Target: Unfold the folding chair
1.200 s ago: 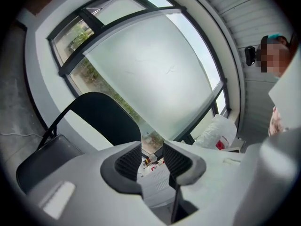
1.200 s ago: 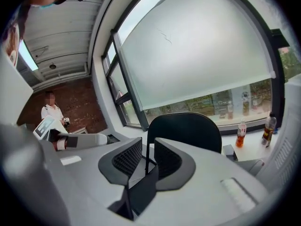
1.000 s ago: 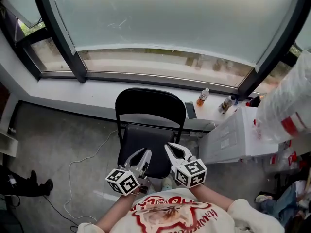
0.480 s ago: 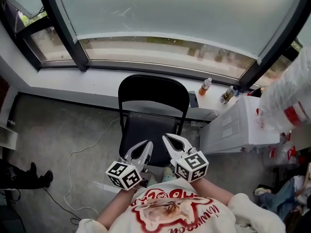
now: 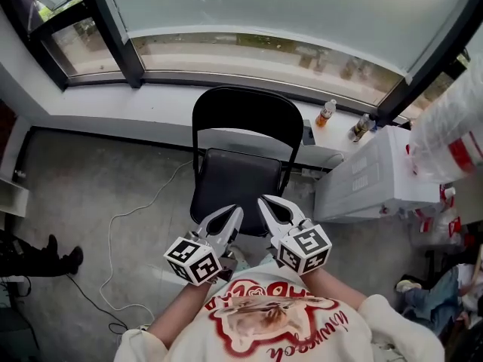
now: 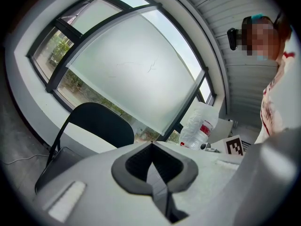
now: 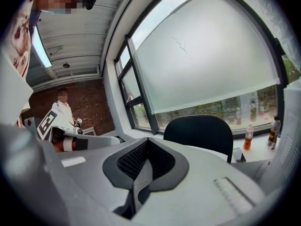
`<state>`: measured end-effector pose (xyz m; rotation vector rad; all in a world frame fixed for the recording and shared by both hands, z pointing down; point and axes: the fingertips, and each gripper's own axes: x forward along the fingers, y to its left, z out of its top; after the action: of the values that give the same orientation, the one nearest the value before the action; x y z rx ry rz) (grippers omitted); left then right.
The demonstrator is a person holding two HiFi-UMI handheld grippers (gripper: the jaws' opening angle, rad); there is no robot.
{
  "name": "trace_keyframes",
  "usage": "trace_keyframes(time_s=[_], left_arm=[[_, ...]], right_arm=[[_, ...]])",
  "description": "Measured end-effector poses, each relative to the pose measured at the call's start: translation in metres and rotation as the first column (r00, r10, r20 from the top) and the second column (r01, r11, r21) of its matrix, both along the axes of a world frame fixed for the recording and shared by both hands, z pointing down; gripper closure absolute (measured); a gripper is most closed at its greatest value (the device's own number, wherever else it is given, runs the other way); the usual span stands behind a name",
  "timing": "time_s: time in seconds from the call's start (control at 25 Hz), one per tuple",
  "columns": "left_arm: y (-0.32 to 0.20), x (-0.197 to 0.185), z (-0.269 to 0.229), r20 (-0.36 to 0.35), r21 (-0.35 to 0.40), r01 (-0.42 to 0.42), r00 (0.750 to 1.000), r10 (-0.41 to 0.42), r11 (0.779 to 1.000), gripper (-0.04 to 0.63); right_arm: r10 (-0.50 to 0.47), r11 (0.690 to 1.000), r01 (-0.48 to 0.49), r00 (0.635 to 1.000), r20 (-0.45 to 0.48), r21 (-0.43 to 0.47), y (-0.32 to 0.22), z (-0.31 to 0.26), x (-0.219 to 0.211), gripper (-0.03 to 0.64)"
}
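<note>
The folding chair (image 5: 240,164) is seen opened at twelve o'clock, and unfolding is judged done. The left gripper (image 5: 232,216) and right gripper (image 5: 266,202) are closed on nothing, so only withdrawal is called for.

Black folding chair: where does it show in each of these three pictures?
Head view: chair at centre, seat down, just beyond both grippers.
Left gripper view: chair at lower left.
Right gripper view: chair right of centre.
Shared landmark: the frosted window pane behind the chair.

An orange bottle (image 5: 326,113) and, perhaps, a phone (image 5: 308,133) rest on the windowsill (image 5: 151,105).
</note>
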<state>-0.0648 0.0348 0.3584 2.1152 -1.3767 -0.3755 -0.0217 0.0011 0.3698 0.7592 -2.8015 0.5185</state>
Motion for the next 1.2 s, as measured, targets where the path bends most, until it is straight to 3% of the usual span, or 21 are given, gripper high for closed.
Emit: trace_keyframes(time_s=[0.32, 0.68, 1.2], left_arm=[[0.028, 0.018, -0.026, 0.025, 0.059, 0.052, 0.998, -0.053, 0.997, 0.595], [0.076, 0.101, -0.027, -0.001, 0.071, 0.100, 0.995, -0.100, 0.992, 0.595], [0.168, 0.198, -0.022, 0.079, 0.063, 0.171, 0.981, -0.176, 0.983, 0.595]], right_arm=[[-0.034, 0.997, 0.031, 0.998, 0.051, 0.064, 0.029, -0.031, 0.021, 0.594], [-0.047, 0.997, 0.043, 0.997, 0.056, 0.065, 0.083, -0.030, 0.119, 0.594], [-0.145, 0.988, 0.141, 0.987, 0.065, 0.058, 0.173, -0.020, 0.207, 0.594]])
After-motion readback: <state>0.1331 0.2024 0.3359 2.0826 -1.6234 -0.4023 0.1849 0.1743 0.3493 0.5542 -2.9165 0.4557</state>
